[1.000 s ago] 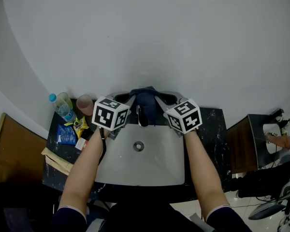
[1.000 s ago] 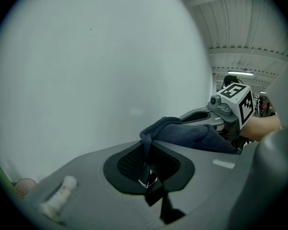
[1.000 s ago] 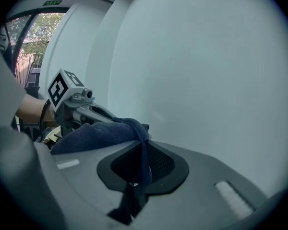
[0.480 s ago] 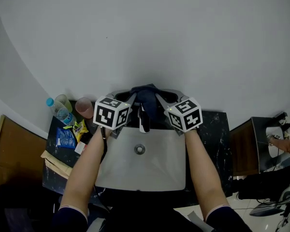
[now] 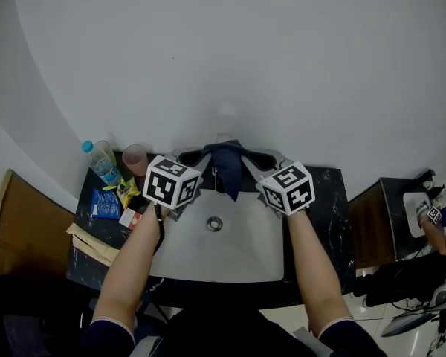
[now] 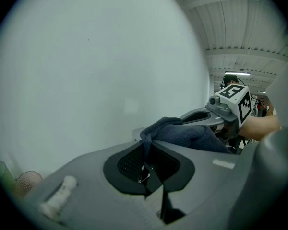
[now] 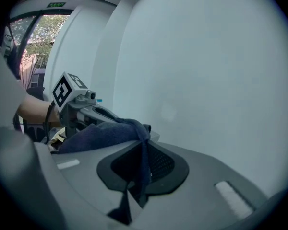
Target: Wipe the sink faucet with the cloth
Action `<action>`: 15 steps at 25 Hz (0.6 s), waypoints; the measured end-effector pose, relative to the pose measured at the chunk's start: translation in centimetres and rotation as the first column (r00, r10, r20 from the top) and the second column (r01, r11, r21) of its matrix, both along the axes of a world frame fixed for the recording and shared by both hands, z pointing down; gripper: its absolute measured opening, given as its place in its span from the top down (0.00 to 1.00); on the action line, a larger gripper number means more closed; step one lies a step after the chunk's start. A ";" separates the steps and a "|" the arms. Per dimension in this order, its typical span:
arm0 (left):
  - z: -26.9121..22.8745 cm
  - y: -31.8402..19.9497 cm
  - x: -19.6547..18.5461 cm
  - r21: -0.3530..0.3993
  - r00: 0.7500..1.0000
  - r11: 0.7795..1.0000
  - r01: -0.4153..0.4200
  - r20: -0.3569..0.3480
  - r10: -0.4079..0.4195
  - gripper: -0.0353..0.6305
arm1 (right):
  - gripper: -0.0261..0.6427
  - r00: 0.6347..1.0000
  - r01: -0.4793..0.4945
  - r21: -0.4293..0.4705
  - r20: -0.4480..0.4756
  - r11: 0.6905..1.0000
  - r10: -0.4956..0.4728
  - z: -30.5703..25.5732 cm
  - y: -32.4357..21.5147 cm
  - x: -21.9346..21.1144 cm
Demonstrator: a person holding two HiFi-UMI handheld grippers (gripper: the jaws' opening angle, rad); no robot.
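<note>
A dark blue cloth [image 5: 227, 166] is stretched between my two grippers above the back of the white sink [image 5: 260, 251]. It drapes over the faucet, which is hidden under it. My left gripper [image 5: 205, 156] is shut on the cloth's left end and my right gripper [image 5: 247, 156] on its right end. In the left gripper view, the cloth [image 6: 182, 132] runs from my left gripper [image 6: 146, 145] across to the right gripper [image 6: 216, 115]. The right gripper view mirrors this: the cloth [image 7: 103, 132] runs from my right gripper [image 7: 145, 145] to the left gripper [image 7: 84, 108].
A plain white wall rises close behind the sink. On the black counter [image 5: 327, 214] to the left stand a plastic bottle [image 5: 100, 162], a pink cup [image 5: 134, 157] and snack packets [image 5: 104, 204]. The drain [image 5: 214, 224] lies mid-basin. A person's hand [image 5: 429, 220] shows far right.
Both grippers have shifted a little with the cloth. The faucet spout that showed below the cloth earlier is now covered by the hanging cloth.
</note>
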State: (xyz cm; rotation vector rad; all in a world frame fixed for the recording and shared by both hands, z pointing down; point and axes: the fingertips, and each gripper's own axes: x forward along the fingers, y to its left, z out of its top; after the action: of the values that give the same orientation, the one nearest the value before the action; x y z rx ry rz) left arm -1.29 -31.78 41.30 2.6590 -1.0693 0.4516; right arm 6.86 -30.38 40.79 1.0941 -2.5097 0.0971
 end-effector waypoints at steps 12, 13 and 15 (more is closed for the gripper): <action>-6.1 4.5 -0.5 0.105 0.989 0.994 -0.041 -0.135 0.055 0.91 | 0.89 0.995 0.061 0.058 0.080 0.996 -0.066 -3.6 5.8 -0.7; -7.0 4.7 -0.4 0.118 0.985 0.992 -0.043 -0.160 0.062 0.91 | 0.86 0.992 0.073 0.059 0.103 0.996 -0.079 -3.9 6.2 -0.9; -8.6 5.0 -0.3 0.143 0.978 0.989 -0.045 -0.197 0.073 0.91 | 0.69 0.983 0.105 0.053 0.144 0.993 -0.111 -4.1 7.0 -1.4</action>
State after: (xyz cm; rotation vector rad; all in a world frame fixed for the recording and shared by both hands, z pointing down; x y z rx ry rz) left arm -1.55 -26.77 32.69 2.7897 -0.9947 0.1179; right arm 5.44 -23.39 36.65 0.9984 -2.7094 0.0941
